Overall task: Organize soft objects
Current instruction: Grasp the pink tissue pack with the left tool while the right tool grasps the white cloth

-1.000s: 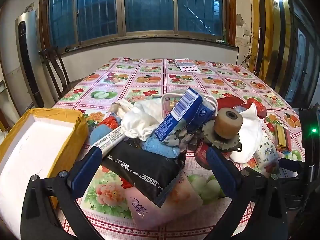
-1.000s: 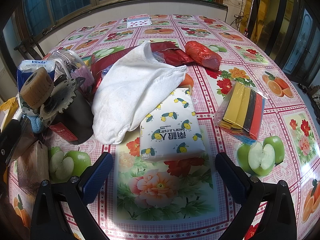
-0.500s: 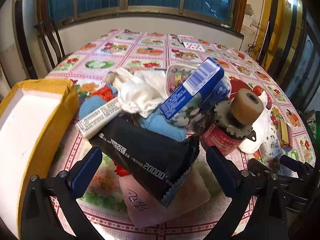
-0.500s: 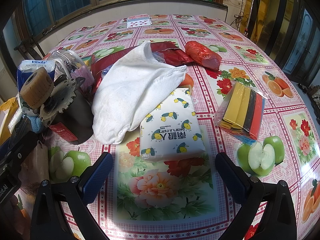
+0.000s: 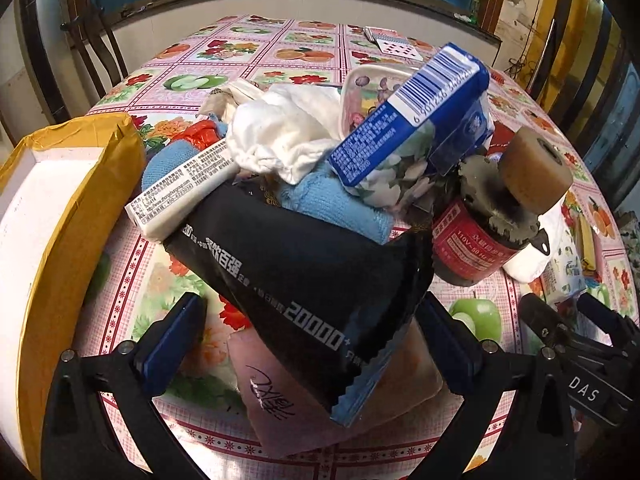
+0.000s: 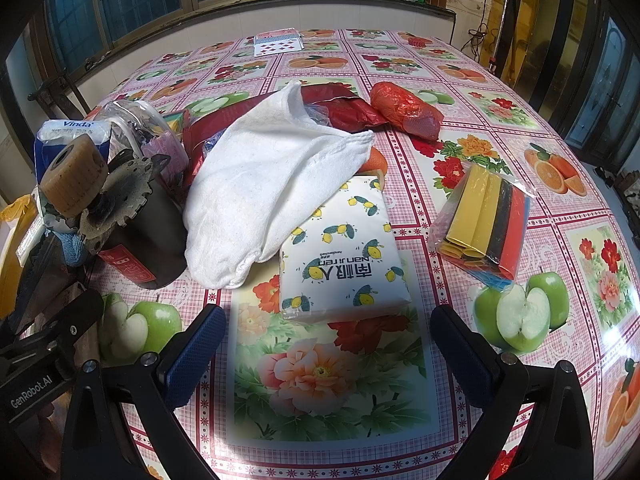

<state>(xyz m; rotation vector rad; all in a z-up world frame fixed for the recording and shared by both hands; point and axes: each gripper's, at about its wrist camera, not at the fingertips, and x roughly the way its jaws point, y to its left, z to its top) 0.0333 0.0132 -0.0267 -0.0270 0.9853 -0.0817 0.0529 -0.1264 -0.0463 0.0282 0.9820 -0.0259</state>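
Left wrist view is showing a yellow box [image 5: 60, 216] sitting at the left edge of the desk [image 5: 256, 56]. Beside it a pile is lying: a black packet [image 5: 304, 276] over a pink pouch [image 5: 320, 408], with a blue cloth [image 5: 340, 210], a crumpled white cloth [image 5: 288, 136] and a blue tissue pack [image 5: 416, 112] on top. The left claw [image 5: 312, 340] is gaping wide, its fingers flanking the black packet's near end without touching it. Right wrist view is showing a white towel [image 6: 264, 188] draping onto a lemon-print tissue pack [image 6: 344, 248], with a bag of coloured strips [image 6: 484, 224] lying further right. The right claw [image 6: 328, 344] is hanging open and empty just short of the tissue pack.
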